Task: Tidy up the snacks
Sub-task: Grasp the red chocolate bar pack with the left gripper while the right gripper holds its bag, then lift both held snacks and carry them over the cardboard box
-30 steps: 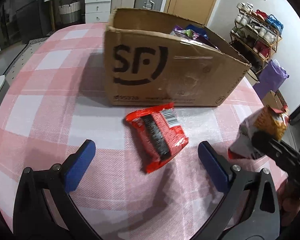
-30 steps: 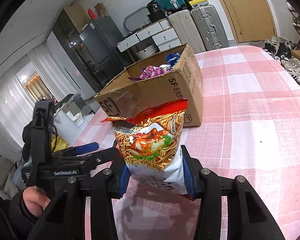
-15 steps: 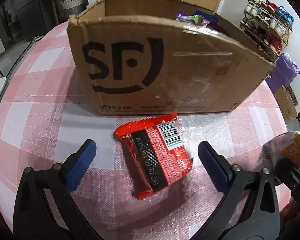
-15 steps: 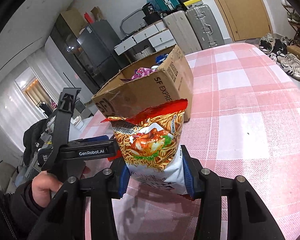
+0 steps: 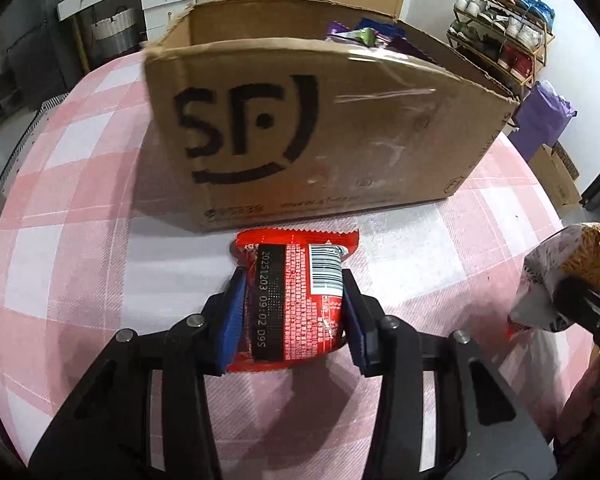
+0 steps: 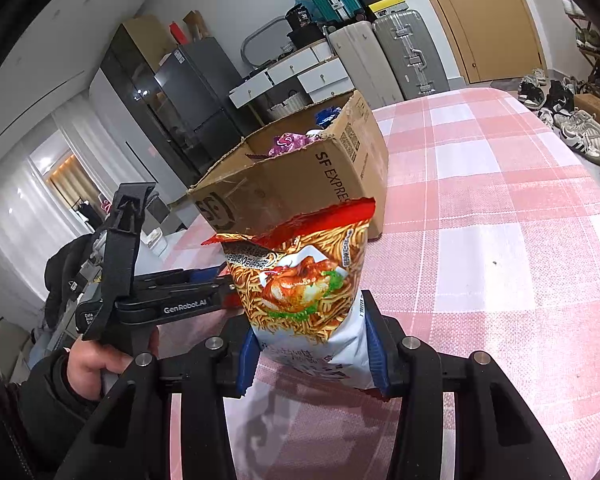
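My left gripper (image 5: pixel 291 316) is shut on a red snack packet (image 5: pixel 296 296) with a barcode, lying on the pink checked tablecloth just in front of the SF cardboard box (image 5: pixel 300 128). The box holds several snack bags (image 5: pixel 364 36). My right gripper (image 6: pixel 310 350) is shut on a noodle snack bag (image 6: pixel 300 280), held upright above the table; that bag also shows at the right edge of the left wrist view (image 5: pixel 560 276). In the right wrist view the left gripper (image 6: pixel 180 300) sits to the left, and the box (image 6: pixel 300 184) stands behind.
The round table (image 6: pixel 520 200) carries a pink and white checked cloth. Suitcases (image 6: pixel 404 56), drawers and a dark cabinet stand behind the table. A shoe rack (image 5: pixel 504 32) and a purple bag (image 5: pixel 544 120) stand right of the box, off the table.
My left gripper moved forward over the red packet and closed on it. The box now looms closer. My right gripper keeps holding the noodle bag, nearly still.
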Available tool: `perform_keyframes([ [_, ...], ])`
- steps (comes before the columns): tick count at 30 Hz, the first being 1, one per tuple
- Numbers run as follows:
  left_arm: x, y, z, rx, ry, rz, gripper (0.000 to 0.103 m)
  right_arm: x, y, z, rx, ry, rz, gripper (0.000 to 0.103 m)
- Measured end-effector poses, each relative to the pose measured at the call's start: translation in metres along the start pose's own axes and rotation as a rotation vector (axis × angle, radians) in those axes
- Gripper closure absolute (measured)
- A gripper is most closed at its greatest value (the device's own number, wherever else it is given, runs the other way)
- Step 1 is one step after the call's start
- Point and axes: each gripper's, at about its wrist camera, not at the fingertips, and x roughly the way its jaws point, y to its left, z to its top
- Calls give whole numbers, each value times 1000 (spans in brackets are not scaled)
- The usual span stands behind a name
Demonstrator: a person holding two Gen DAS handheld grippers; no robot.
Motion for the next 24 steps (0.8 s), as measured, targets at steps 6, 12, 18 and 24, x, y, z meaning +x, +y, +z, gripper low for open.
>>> perform_keyframes([
  [6,-14,7,0,-15,-28,-5,62,-2,10,2,-23,-5,-5,58],
  [12,-40,18,-19,-21,-52,-16,62,-6,22,1,-45,-6,-5,58],
  [18,-64,24,-31,-19,-93,-24,62,-9,33,1,-60,-8,0,58],
  [24,-95,23,-29,-25,-149,-43,62,-20,51,7,-91,-37,7,58],
])
